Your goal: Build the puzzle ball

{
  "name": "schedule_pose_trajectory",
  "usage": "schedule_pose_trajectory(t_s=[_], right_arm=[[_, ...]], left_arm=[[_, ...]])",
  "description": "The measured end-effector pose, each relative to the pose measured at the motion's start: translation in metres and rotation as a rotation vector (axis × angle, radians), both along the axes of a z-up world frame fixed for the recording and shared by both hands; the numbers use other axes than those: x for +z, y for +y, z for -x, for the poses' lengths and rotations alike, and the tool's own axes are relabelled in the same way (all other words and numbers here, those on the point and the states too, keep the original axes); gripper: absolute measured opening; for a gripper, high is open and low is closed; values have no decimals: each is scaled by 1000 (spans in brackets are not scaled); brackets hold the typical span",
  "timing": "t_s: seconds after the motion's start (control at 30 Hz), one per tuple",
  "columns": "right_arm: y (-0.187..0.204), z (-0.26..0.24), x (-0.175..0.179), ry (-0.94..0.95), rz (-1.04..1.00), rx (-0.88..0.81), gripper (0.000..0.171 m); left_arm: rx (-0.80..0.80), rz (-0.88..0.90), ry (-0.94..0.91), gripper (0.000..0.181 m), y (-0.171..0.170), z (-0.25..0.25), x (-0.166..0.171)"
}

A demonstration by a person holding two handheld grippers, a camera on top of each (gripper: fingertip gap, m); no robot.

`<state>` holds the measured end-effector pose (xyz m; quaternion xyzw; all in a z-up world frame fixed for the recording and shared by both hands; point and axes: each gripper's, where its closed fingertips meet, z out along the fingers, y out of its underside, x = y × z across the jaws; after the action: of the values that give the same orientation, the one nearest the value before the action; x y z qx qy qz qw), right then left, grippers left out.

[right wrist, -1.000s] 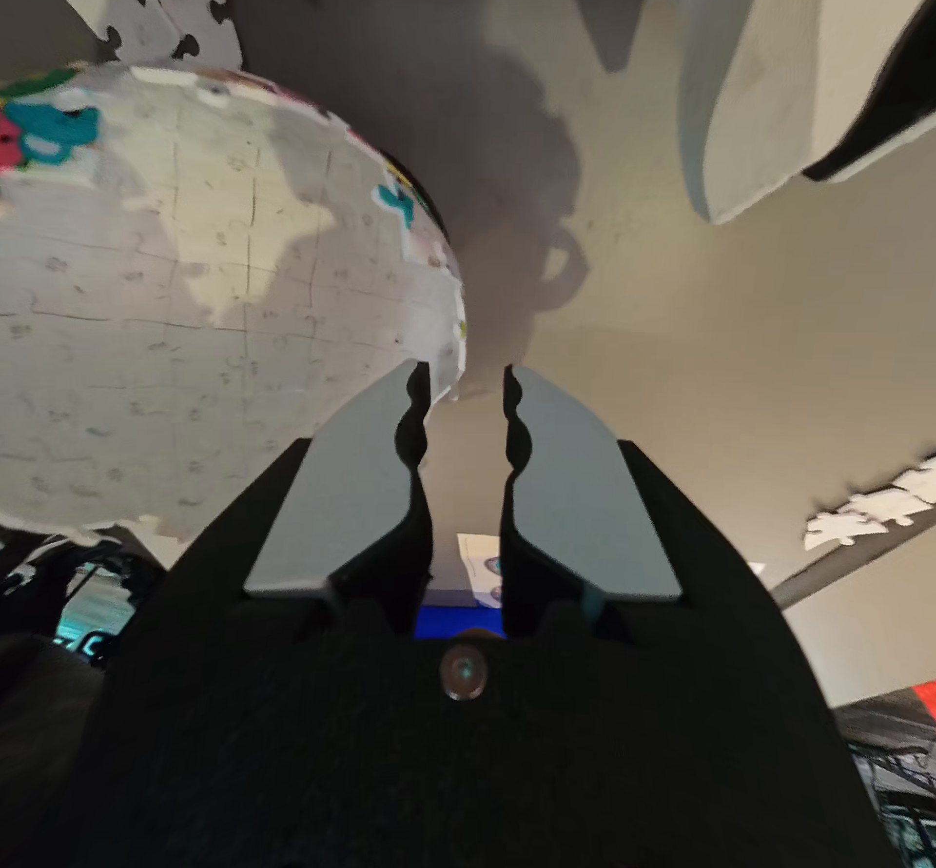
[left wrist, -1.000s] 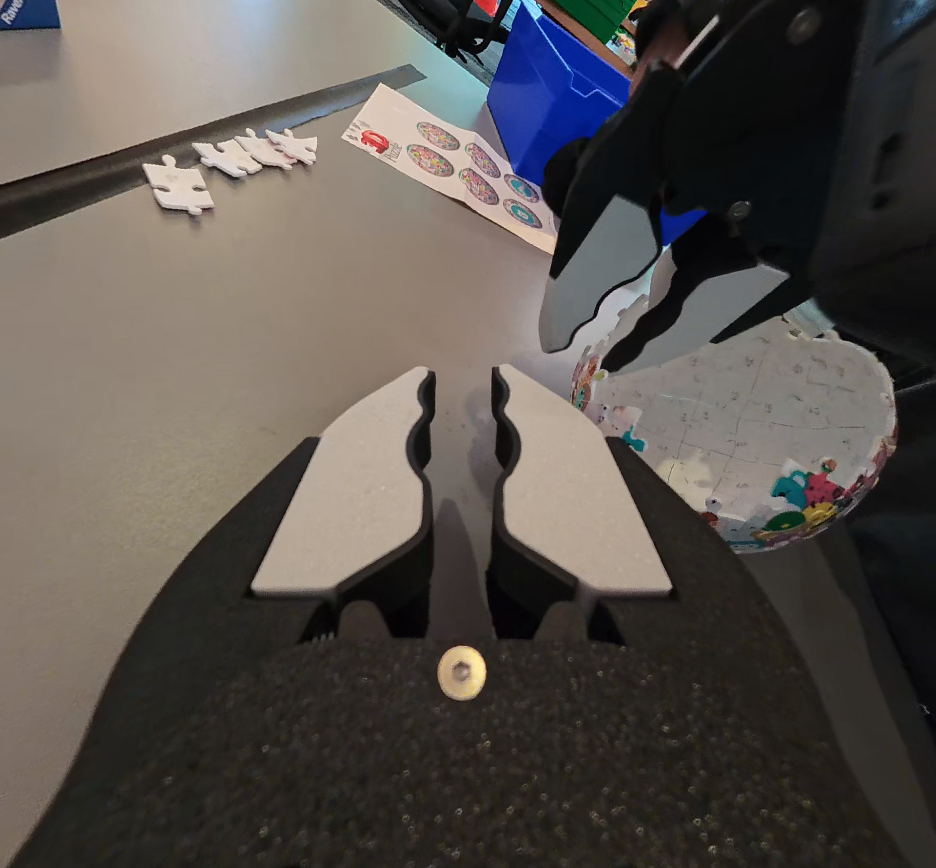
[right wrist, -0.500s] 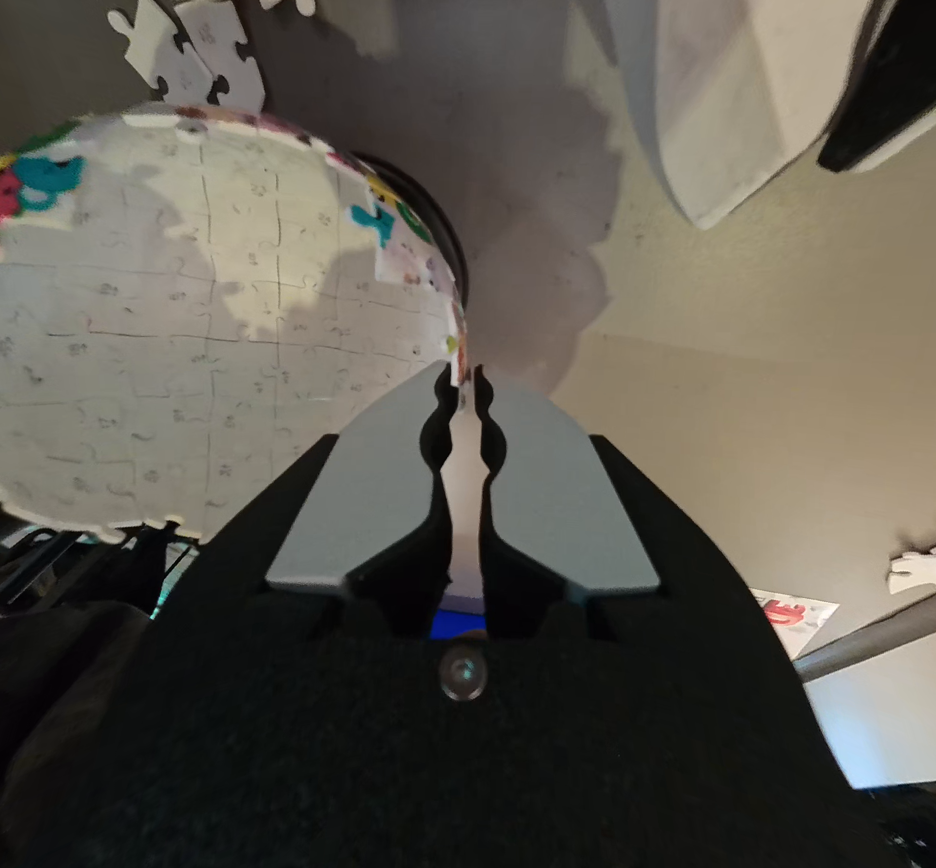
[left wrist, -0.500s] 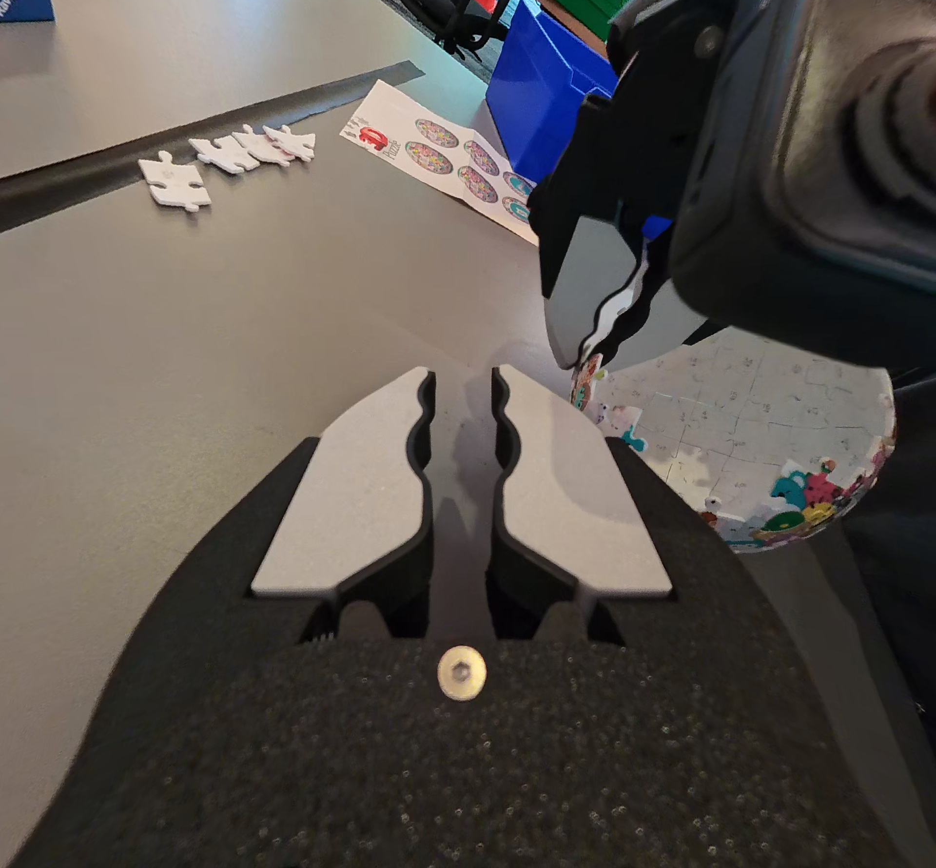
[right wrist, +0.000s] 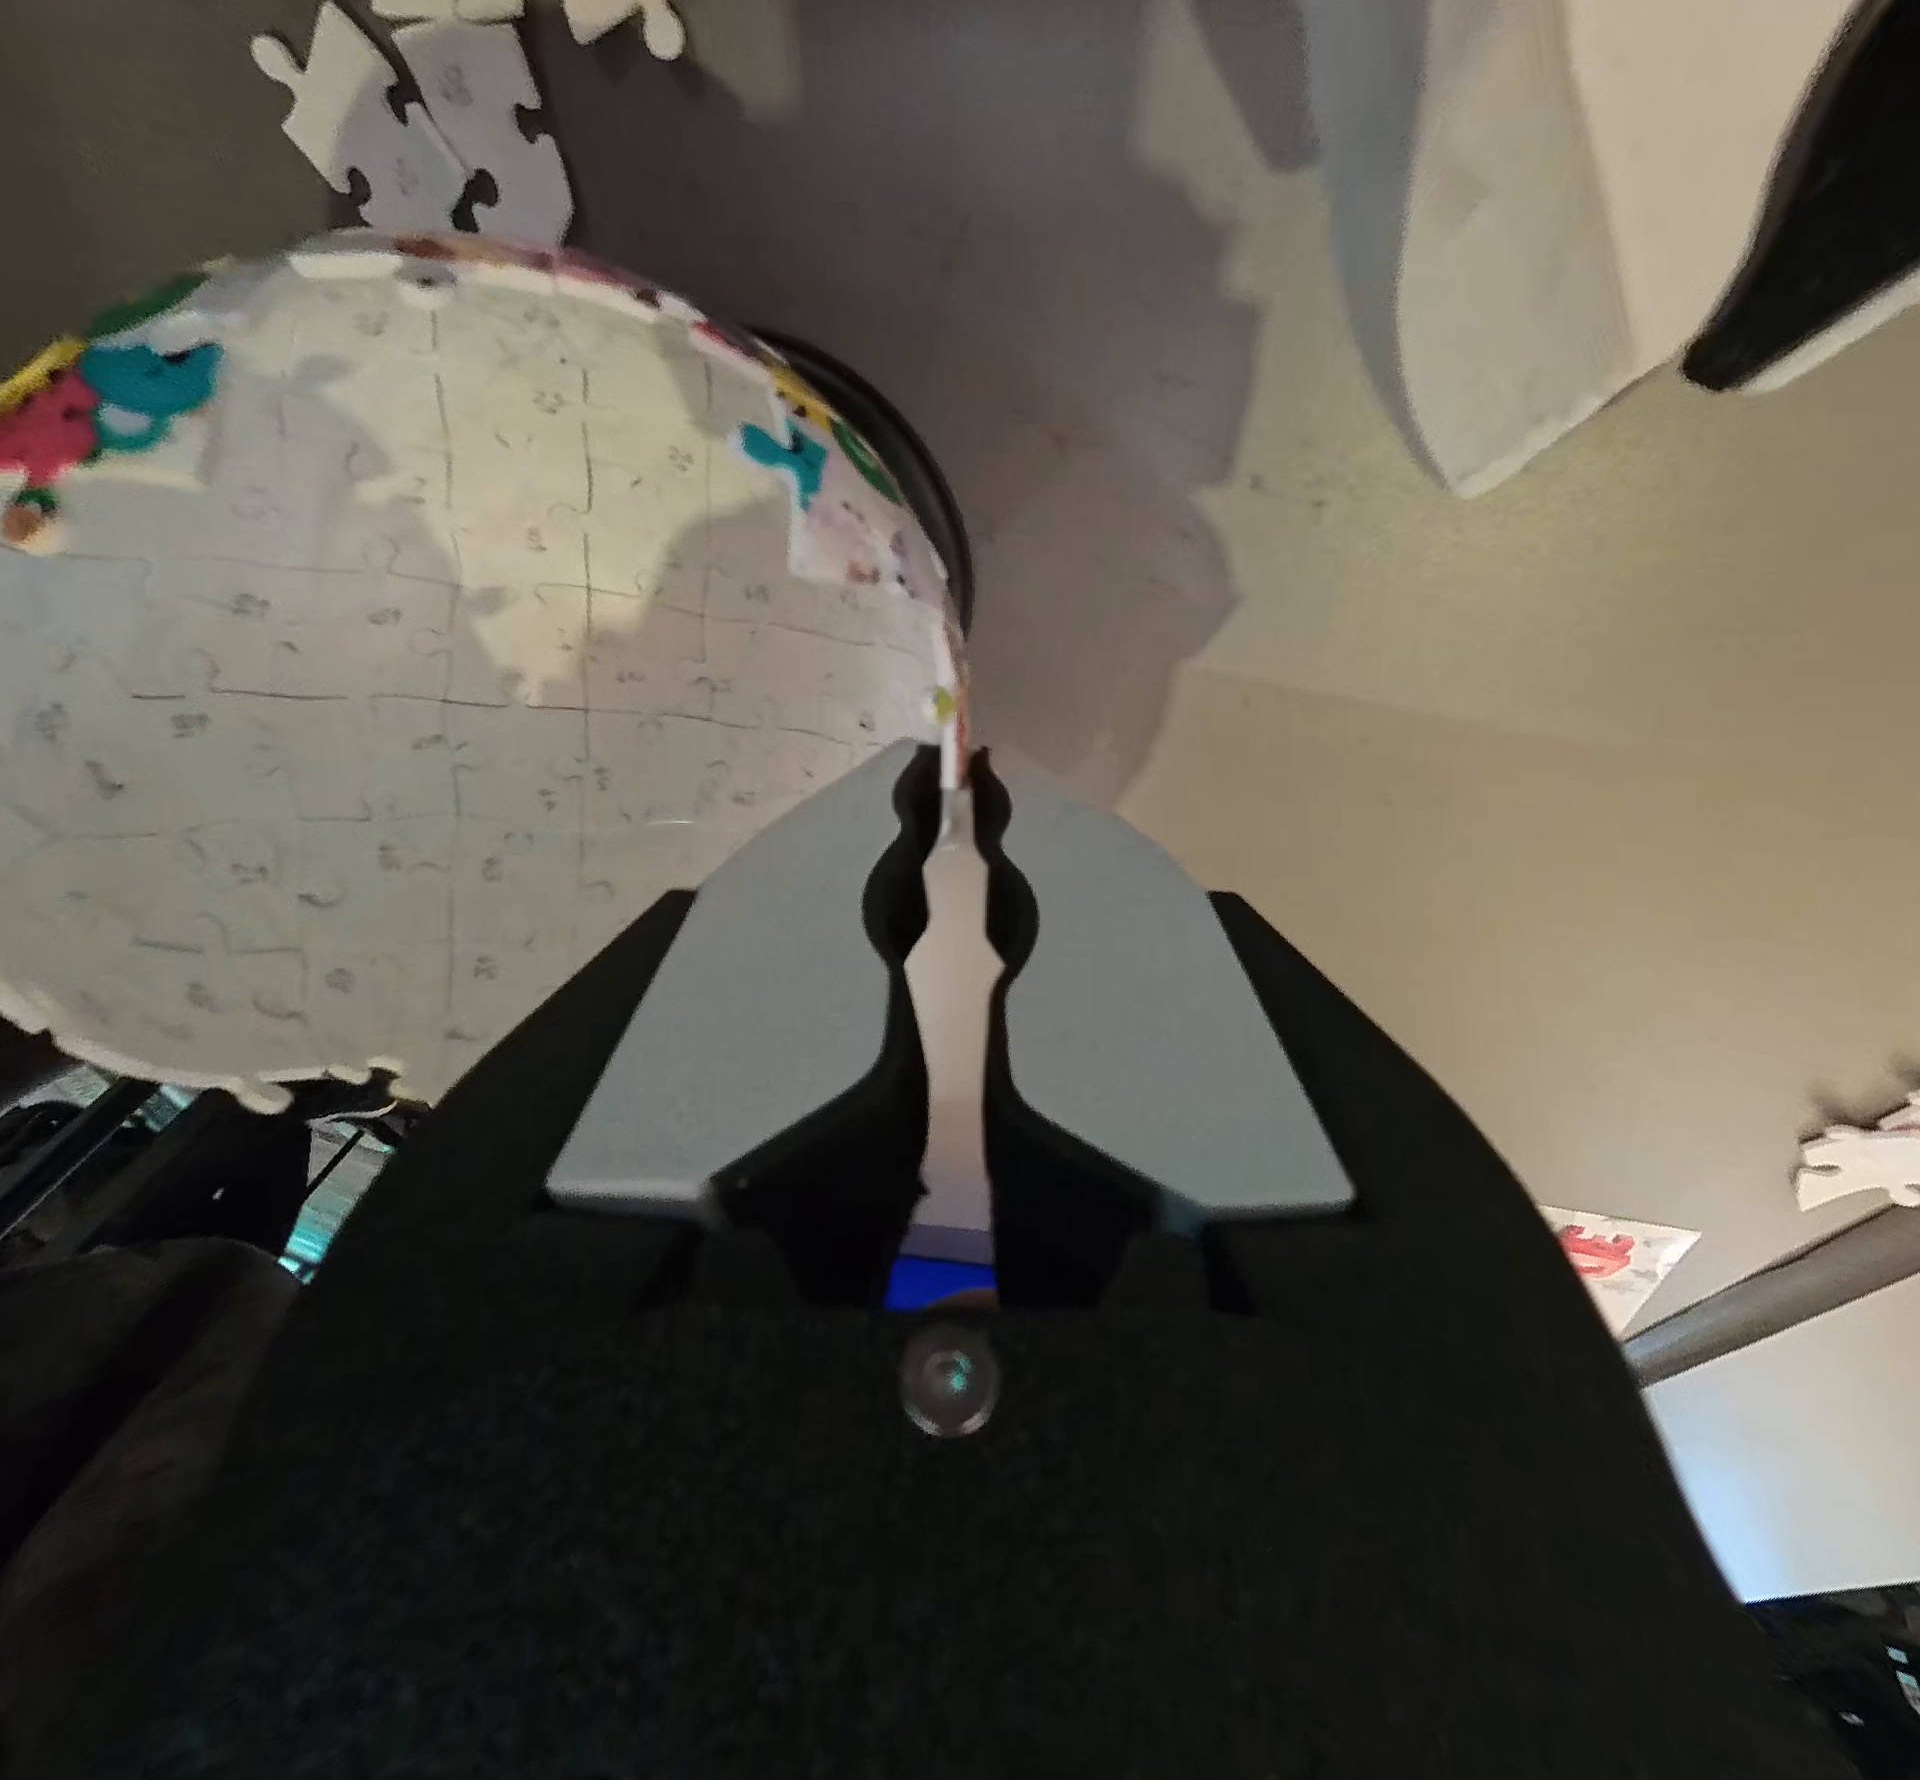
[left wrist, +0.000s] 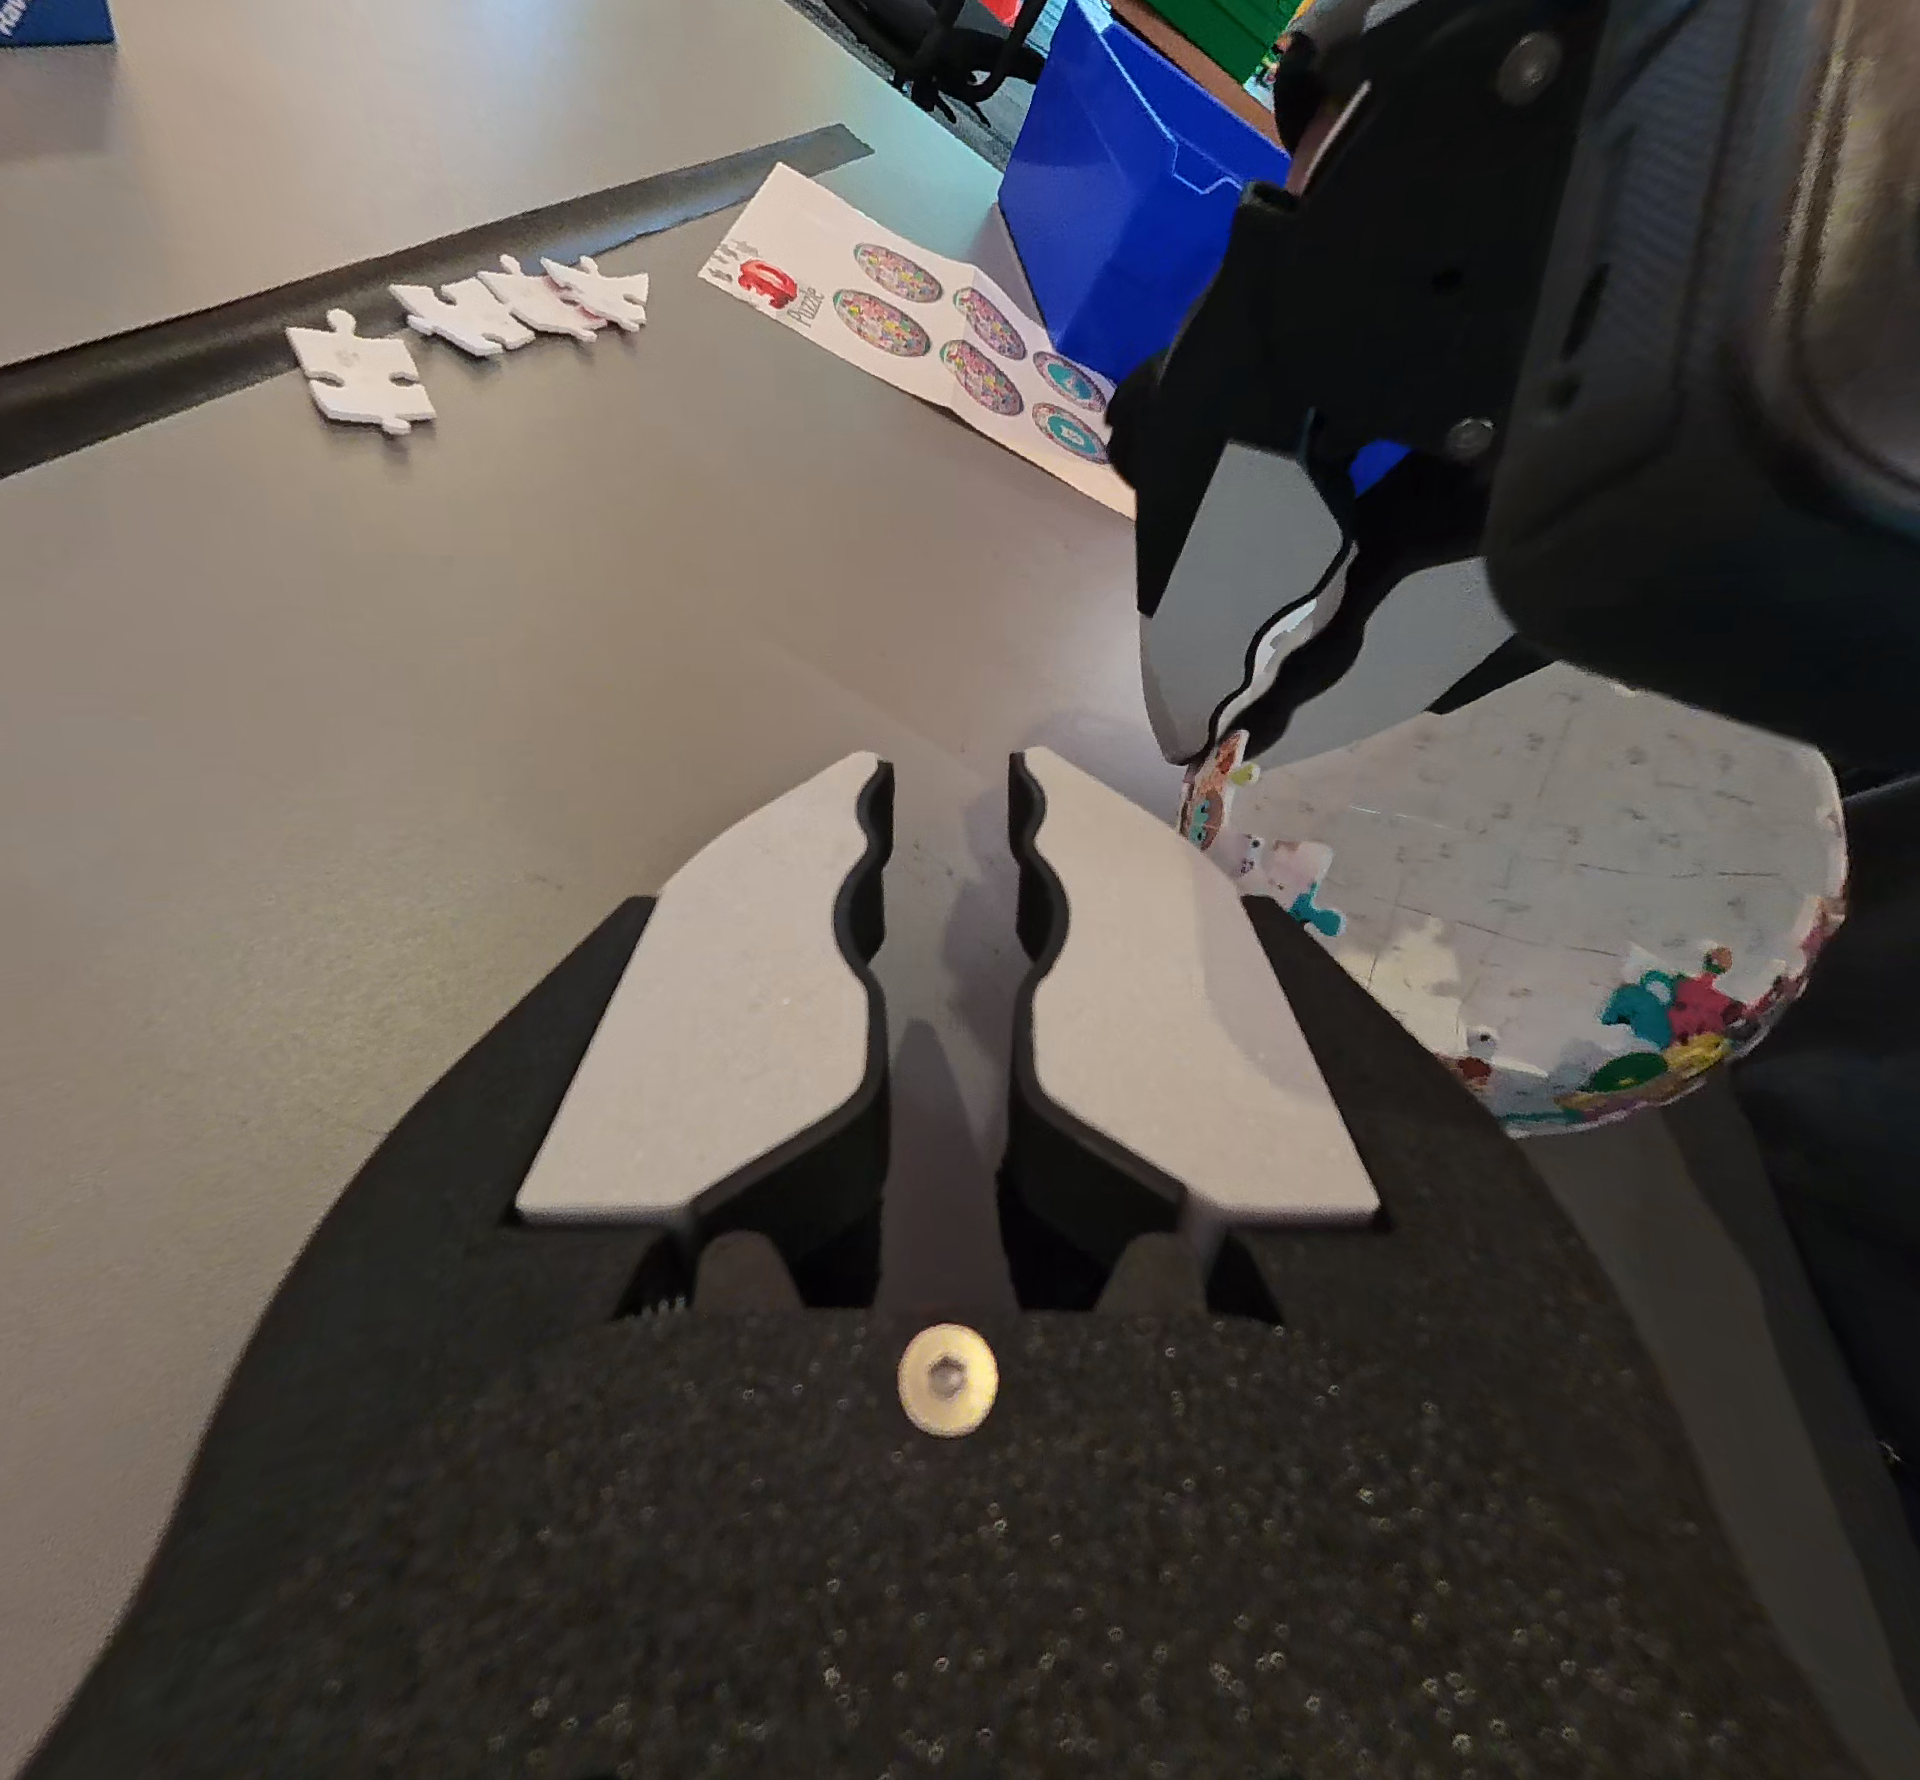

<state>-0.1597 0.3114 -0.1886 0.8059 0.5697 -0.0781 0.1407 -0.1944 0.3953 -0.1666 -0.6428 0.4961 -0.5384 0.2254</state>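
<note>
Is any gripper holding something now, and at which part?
The right gripper pinches the puzzle ball by its open rim edge. The left gripper holds nothing.

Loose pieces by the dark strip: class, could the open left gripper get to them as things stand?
Probably yes. The left gripper is open and holds nothing, and bare table lies between it and the loose pieces. The right gripper, shut on the ball's rim, stands off to the side.

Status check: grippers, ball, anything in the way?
Right gripper shut on rim of half-built ball. Left gripper open, empty, over table. Loose pieces far side. Nothing blocking.
</note>
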Motion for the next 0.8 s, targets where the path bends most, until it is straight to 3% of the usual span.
schedule_pose_trajectory(t_s=[0.1, 0.47, 0.8], right_arm=[[-2, -2, -2, -28, 2, 4, 24], [-3, -1, -10, -63, 4, 11, 7], [-4, 1, -8, -52, 0, 34, 6]], left_arm=[[0, 0, 1, 20, 0, 0, 0], [-1, 1, 2, 20, 0, 0, 0], [-1, 0, 1, 20, 0, 0, 0]])
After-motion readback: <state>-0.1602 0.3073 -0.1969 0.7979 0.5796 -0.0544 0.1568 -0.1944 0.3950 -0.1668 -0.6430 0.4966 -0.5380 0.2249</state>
